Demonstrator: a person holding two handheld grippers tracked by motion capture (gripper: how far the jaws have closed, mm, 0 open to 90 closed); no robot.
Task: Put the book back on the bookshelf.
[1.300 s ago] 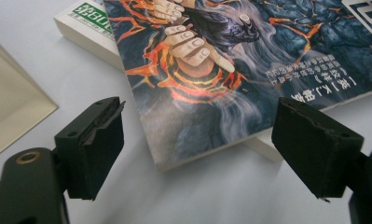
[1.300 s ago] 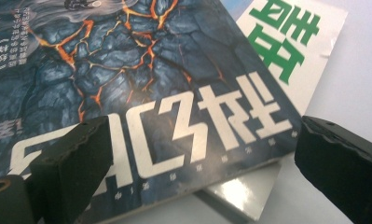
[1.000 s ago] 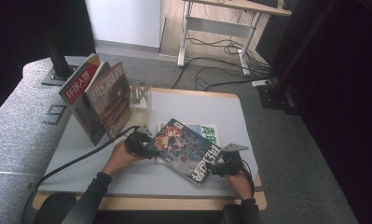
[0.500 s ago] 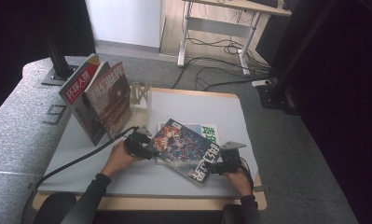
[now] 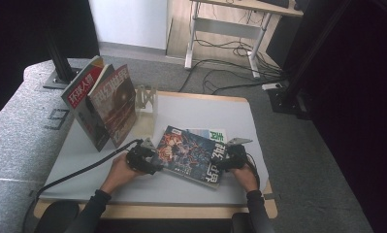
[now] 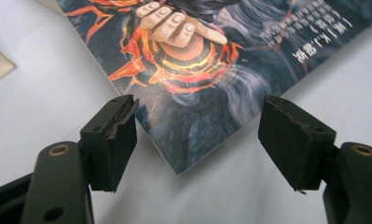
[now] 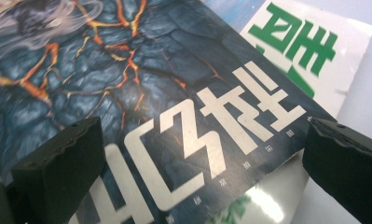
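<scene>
A magazine with a dark blue and orange cover (image 5: pixel 193 154) lies flat on the white table, on top of a magazine with green characters (image 5: pixel 215 134). My left gripper (image 5: pixel 151 158) is at its left corner. In the left gripper view that corner (image 6: pixel 183 140) lies between the jaws of the left gripper (image 6: pixel 200 105), which have just been closing a little and do not touch it. My right gripper (image 5: pixel 226 160) is at the right edge. In the right gripper view the right gripper (image 7: pixel 204 126) is wide open over the cover's white title (image 7: pixel 207 135), with the green-lettered magazine (image 7: pixel 309 51) behind it.
Two magazines (image 5: pixel 114 103) (image 5: pixel 82 99) stand upright at the back left, leaning by a pale slotted rack (image 5: pixel 146 99). A black cable (image 5: pixel 79 172) trails from the left gripper off the table's front left. The table top (image 5: pixel 205 109) has bare room at the back.
Both hands have shifted a little along the table beside the flat magazine; the right gripper has moved in over its right edge. The magazine itself lies where it was.
</scene>
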